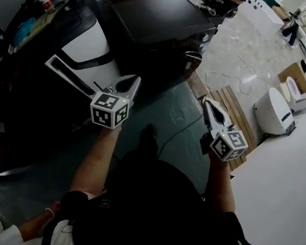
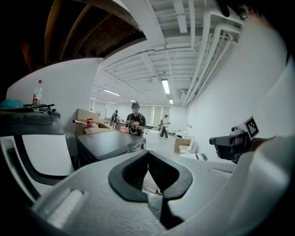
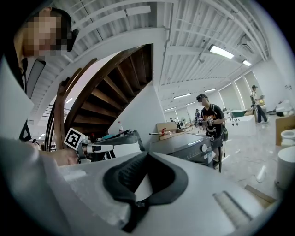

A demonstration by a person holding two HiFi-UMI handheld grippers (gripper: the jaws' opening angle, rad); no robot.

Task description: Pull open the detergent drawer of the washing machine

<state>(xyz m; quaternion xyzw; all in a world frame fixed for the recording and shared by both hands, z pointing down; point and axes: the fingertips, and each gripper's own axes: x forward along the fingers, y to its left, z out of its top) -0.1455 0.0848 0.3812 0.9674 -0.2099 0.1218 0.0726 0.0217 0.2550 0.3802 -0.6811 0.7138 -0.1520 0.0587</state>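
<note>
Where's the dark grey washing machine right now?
The dark grey box-shaped washing machine stands top centre in the head view, right of the white-and-black appliance, beyond the left tool.

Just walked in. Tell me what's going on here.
A person stands on a green floor with a gripper in each hand, facing a dark washing machine. The left gripper and the right gripper both have their jaws shut with nothing between them. Neither touches the machine; both hang in the air short of its front. No drawer can be seen sticking out of it, so the pull on the detergent drawer has not yet begun.
</note>
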